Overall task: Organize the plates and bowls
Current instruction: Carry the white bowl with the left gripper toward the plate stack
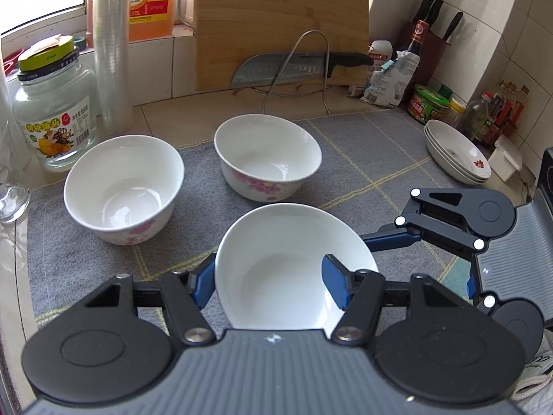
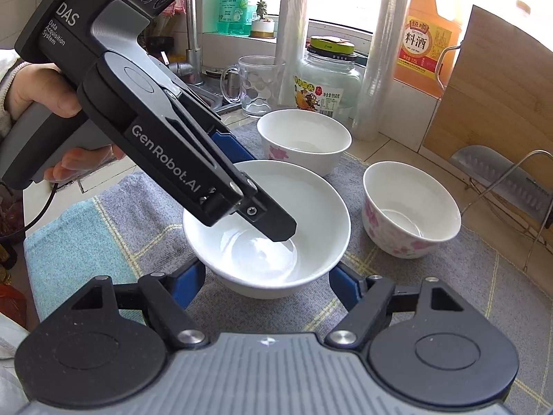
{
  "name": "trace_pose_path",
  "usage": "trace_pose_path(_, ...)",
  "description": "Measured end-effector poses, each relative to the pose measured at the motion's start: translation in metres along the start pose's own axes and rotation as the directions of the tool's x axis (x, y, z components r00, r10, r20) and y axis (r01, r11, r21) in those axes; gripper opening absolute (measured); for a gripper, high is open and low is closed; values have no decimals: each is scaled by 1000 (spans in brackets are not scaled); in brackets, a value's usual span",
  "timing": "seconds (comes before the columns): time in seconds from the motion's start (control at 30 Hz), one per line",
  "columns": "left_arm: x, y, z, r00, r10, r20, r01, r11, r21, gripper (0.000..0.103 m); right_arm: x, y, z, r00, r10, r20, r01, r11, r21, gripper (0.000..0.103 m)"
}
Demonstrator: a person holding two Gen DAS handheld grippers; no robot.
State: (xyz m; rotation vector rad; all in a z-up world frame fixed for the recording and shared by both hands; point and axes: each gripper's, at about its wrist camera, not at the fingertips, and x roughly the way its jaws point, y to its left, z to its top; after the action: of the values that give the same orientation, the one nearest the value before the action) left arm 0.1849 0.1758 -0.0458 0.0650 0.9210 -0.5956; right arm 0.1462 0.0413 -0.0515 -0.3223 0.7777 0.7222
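A plain white bowl (image 1: 276,276) (image 2: 269,242) hangs tilted just above the grey checked mat (image 1: 363,159). My left gripper (image 1: 268,283) is shut on its wall, with one finger (image 2: 273,221) inside the bowl and the other outside. My right gripper (image 2: 268,283) comes in from the right, its pads against the two sides of the bowl's lower body. Two pink-flowered bowls (image 1: 124,186) (image 1: 268,157) stand upright on the mat beyond. A stack of shallow white plates (image 1: 456,152) sits at the mat's far right.
A glass jar (image 1: 52,110), a cling-film roll (image 1: 112,52) and a glass mug (image 2: 255,83) line the left side. A cleaver on a wire rack (image 1: 300,65) leans on a cutting board (image 1: 276,17). Sauce bottles (image 1: 490,110) crowd the right corner. A person's hand (image 2: 31,86) holds the left gripper.
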Motion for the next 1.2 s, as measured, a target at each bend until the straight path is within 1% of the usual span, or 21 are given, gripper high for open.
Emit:
trace_pose_path(0.3,12,-42,10,1000,-30,1,29,999,35,62,-37,-23,-23,999,-34,-4,34,999,25,82)
trace_pose_path(0.67,35,-91,23,996,-91,-15,92,992,91,62,-73,-47,-57,995,-93,-24,95,993,72,82)
trace_pose_path(0.97,54,-115,30,991,-132,-37,135,983,124,62,-90,-63,-76,990,-130,-47,134,985,110,82)
trace_pose_path(1.2,66,-126,31,987,-149,-57,156,979,130,62,-94,-71,-86,988,-138,-66,146,981,129,82)
